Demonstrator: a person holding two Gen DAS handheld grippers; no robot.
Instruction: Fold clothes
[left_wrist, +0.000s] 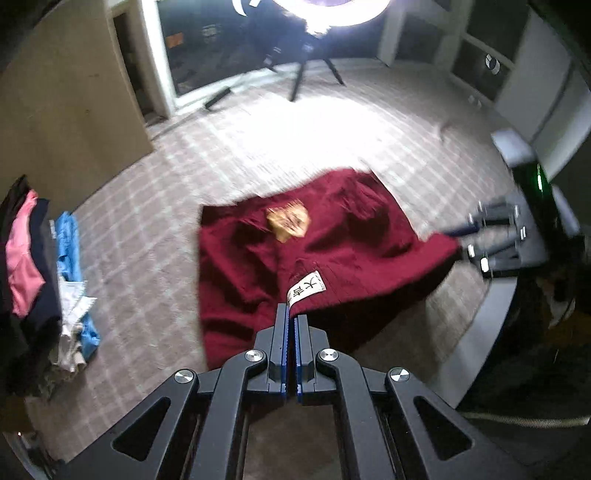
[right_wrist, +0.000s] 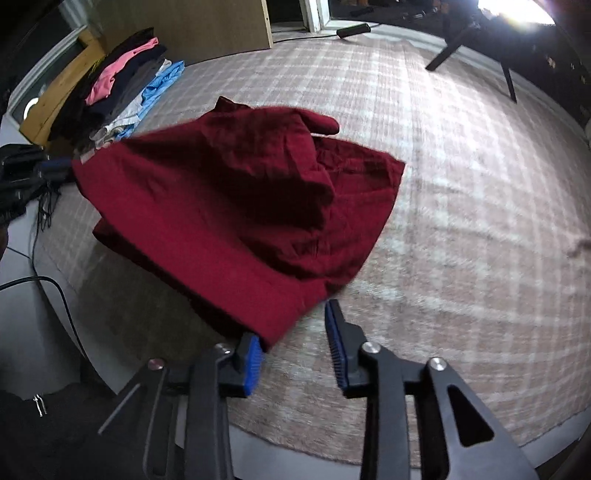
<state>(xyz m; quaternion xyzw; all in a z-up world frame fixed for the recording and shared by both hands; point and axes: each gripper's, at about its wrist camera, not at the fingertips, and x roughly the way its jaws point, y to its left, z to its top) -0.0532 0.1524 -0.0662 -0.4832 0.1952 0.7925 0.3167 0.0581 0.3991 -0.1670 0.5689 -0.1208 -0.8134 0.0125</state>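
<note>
A dark red garment with a yellow print and a white label lies partly on the plaid rug, its near edge lifted. My left gripper is shut on that edge just below the label. In the right wrist view the garment is bunched, and a shadow falls under its raised near hem. My right gripper is open, its jaws wide apart, with the hem's corner touching the left blue pad. The left gripper holds the far corner at the left. The right gripper shows blurred at the garment's right corner.
A pile of clothes, pink, dark and light blue, sits at the rug's left edge, seen also in the right wrist view. A wooden board leans behind it. A tripod with a bright lamp stands at the far end. A cable runs along the floor.
</note>
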